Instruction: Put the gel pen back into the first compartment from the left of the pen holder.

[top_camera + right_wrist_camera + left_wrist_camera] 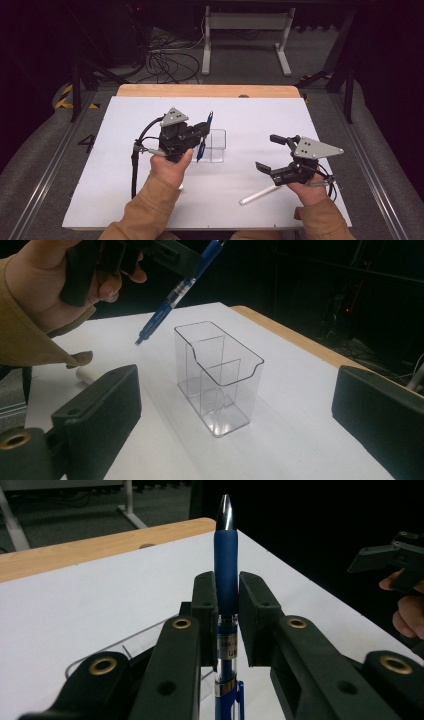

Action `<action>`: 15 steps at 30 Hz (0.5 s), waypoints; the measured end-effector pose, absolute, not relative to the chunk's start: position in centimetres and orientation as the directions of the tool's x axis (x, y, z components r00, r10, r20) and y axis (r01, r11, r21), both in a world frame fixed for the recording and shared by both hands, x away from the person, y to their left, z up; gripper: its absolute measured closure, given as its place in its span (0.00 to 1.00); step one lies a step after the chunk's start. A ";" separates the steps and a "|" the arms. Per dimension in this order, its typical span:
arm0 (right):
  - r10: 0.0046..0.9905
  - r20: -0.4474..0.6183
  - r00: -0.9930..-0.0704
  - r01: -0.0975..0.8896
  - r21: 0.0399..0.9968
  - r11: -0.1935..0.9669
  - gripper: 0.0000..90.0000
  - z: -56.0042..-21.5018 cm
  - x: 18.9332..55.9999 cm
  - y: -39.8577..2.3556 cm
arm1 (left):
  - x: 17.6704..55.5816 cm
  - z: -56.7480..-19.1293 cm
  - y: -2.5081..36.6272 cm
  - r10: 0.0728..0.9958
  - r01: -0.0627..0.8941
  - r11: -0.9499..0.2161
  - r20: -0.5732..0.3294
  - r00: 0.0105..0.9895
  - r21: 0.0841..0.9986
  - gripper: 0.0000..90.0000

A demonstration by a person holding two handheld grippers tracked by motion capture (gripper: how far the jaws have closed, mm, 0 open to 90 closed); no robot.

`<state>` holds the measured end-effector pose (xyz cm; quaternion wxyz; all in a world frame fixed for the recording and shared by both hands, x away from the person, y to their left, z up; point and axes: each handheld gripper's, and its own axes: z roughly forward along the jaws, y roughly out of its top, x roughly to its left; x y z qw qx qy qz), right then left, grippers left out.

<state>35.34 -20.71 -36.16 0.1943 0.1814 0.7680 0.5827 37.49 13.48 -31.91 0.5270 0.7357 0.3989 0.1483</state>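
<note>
A white table [150,200] with a wooden far edge [200,90] spans the scene, a person's two sleeved forearms entering from its near side; near the middle of the table stands a clear plastic holder [220,385], upright, open at the top and split by inner walls into compartments; the left gripper [202,131] is held above the table just beside that holder, its jaws clamped on a blue pen [226,575]; the pen is gripped around the middle, its silver-and-black tip rising past the jaws in the left gripper view, its clip end hanging slanted in the air above the table, near the holder's rim but clear of it in the right gripper view; the right gripper [272,152] is well apart to the right, low over the table, its jaws spread wide with nothing between them; a white pen [260,194] lies flat on the table just beside the right hand [311,190].
</note>
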 end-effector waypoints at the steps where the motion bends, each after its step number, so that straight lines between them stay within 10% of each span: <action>1: 0.505 -0.086 -0.859 0.054 0.965 0.255 0.07 -36.2 35.3 -20.7 | 37.6 -31.9 13.5 0.744 0.434 -0.126 -0.204 0.636 0.892 0.88; 15: 0.504 -0.088 -0.859 0.052 0.965 0.257 0.07 -36.1 35.3 -20.7 | 39.7 -31.4 14.0 0.782 0.421 -0.145 -0.157 0.603 0.895 0.88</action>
